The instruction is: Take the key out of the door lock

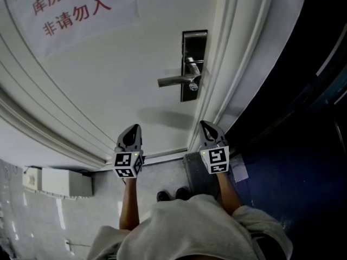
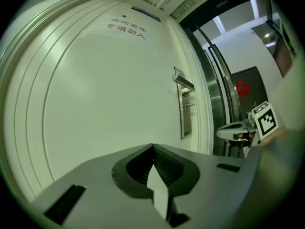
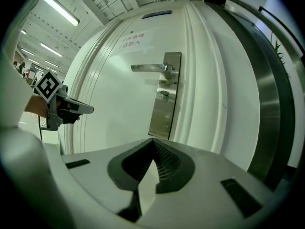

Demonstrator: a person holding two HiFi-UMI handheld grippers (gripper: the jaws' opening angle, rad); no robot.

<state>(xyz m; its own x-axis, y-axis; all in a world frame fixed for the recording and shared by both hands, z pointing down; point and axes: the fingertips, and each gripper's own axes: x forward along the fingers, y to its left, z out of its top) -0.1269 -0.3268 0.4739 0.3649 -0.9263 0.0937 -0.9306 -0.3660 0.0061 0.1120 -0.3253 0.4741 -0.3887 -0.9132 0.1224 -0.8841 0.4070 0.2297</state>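
Note:
A white door [image 1: 124,80] carries a steel lock plate [image 1: 193,64] with a lever handle [image 1: 176,80]. Just below the handle a key [image 1: 193,86] sticks out of the lock; it shows as a small ring, the key [image 3: 164,97], in the right gripper view. My left gripper [image 1: 132,131] and right gripper [image 1: 209,128] both hang low in front of the door, well short of the lock plate [image 3: 166,94]. Each has its jaws shut with nothing between them. From the left gripper view the lock plate [image 2: 185,109] lies far ahead to the right, and the right gripper [image 2: 233,130] shows at the side.
A paper sign [image 1: 73,10] with red characters is stuck on the door at upper left. The door frame [image 1: 238,64] runs along the right of the lock, with a dark glass partition [image 1: 303,118] beyond. A white box [image 1: 57,182] sits on the floor at left.

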